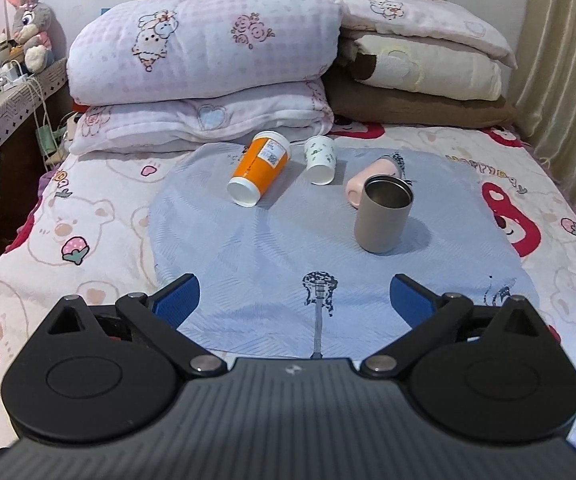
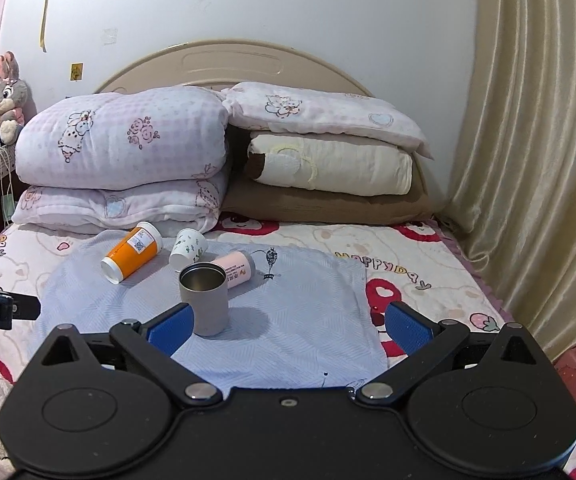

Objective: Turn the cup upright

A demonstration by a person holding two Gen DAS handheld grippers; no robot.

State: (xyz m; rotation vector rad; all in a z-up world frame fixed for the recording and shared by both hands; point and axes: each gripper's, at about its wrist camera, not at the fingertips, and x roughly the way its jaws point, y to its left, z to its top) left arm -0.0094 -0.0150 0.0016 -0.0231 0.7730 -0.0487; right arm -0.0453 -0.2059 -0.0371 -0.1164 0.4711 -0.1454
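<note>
Both grippers stand wide and empty over the blue cloth [image 1: 248, 248]: the left gripper [image 1: 293, 298] low at 6 o'clock, the right gripper [image 2: 288, 326] with its left pad just beside the grey cup [image 2: 204, 300].

That grey cup [image 1: 383, 216] stands upright, mouth open, at about 1 o'clock from the left gripper. Beyond it three cups lie tipped: an orange cup [image 1: 258, 172] at 11 o'clock, a white cup [image 1: 319, 160] at 12, and a pink cup [image 1: 361, 186] touching or just behind the grey one.

This looks like the step between cups: one is done, three are left. The next move likely calls for reaching past the grey cup without knocking it, closing across a tipped cup's side and rotating its mouth upward. The soft bed may let it topple.
</note>
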